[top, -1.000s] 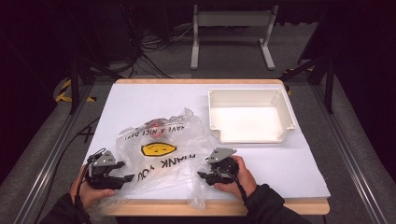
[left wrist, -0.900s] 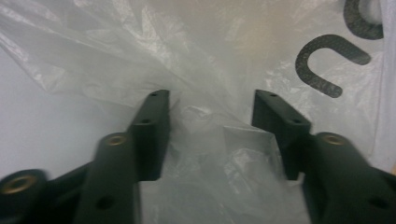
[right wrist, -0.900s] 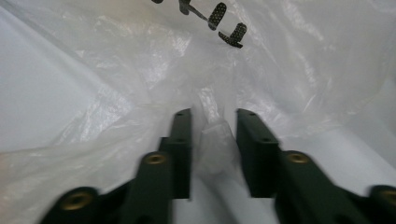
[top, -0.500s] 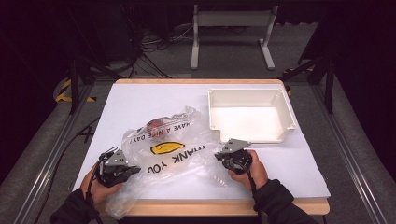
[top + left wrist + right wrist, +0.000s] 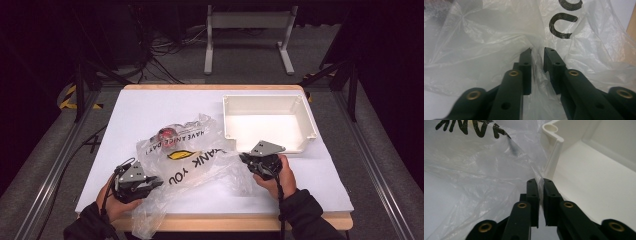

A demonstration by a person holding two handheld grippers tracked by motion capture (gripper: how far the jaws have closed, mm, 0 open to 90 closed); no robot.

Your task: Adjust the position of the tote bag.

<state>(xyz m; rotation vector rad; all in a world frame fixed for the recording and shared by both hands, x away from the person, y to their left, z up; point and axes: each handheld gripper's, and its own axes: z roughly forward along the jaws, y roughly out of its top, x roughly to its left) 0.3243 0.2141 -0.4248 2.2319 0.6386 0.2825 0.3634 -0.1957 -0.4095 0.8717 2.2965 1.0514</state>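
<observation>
Left gripper [image 5: 152, 182] near table's [image 5: 150, 102] front edge, bag tail spilling over it; bare white surface far side of both grippers.

Right gripper [image 5: 244, 157] just beside white bin's [image 5: 305, 117] front corner.

Clear plastic bag [image 5: 192, 157], crinkled, black lettering, yellow emblem, stretched between grippers.

Jaws on both have just been easing wider. Left: film bunched between narrow-gapped jaws, pinch not certain. Right: clamped on bag edge.

High view: red round item [image 5: 165, 134] inside bag, beyond left gripper. Right gripper view: bin's rolled rim [image 5: 550, 130] close beyond jaws.
</observation>
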